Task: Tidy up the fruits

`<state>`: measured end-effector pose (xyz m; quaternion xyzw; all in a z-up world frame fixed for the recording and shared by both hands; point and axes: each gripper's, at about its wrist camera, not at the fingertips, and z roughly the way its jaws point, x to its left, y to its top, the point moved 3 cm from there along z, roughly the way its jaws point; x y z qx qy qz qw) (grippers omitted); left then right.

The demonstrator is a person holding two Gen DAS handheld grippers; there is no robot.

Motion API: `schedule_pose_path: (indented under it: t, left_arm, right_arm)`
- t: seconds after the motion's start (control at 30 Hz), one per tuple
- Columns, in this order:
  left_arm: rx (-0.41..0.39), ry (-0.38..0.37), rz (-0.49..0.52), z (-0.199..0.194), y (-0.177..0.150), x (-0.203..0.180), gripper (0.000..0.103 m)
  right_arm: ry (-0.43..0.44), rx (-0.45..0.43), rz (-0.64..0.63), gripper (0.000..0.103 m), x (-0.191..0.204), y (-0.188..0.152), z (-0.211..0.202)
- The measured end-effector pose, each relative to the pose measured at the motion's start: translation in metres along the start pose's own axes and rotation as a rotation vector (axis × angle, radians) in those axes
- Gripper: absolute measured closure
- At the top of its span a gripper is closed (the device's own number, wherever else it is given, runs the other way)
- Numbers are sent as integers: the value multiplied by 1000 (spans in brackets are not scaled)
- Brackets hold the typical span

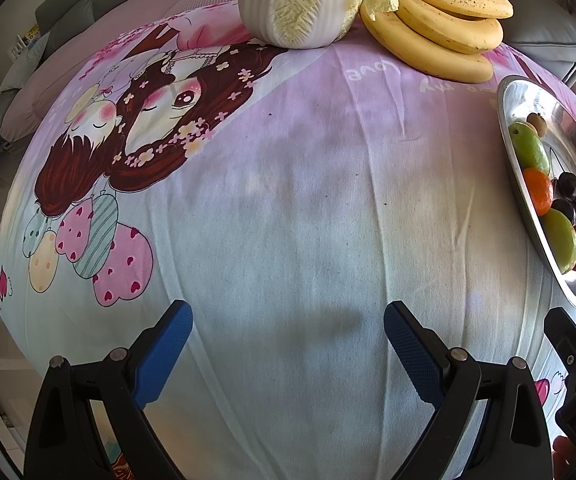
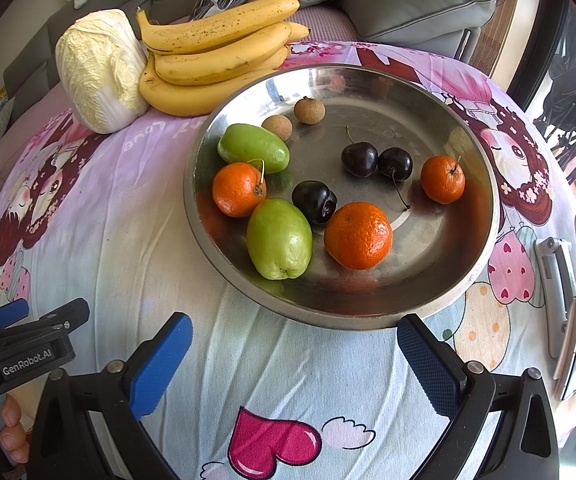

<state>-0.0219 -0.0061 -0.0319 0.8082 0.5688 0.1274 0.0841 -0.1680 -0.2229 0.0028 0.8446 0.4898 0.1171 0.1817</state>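
We work over a desk (image 2: 247, 360) draped in a cartoon-print cloth, a grey sofa behind. Nearest us, the left claw (image 1: 288, 344) and right claw (image 2: 294, 350) both hang spread and empty above bare cloth. Just past the right claw sits the steel bowl (image 2: 484, 248) with the fruit: tangerines (image 2: 358, 236), green fruits (image 2: 279, 239), dark cherries (image 2: 359, 159) and two longans (image 2: 309, 110). Farther off lie bananas (image 2: 215, 56) touching a cabbage (image 2: 99, 72). We judge the round fruit could roll on the slick metal if nudged, and cherries might bruise under a hard pinch.
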Motion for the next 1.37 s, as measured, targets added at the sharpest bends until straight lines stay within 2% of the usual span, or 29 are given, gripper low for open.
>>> schedule_pose_path:
  t: [0.93, 1.13, 1.37]
  left_arm:
    - [6, -12, -14, 2, 0, 1, 6]
    - [-51, -11, -14, -11, -2, 6, 7]
    - [-46, -17, -4, -12, 0, 3, 7]
  right_arm:
    - [-1, 0, 1, 0, 0, 0, 0]
    - [-1, 0, 0, 0, 0, 0, 0]
    - [-2, 0, 0, 0, 0, 0, 0]
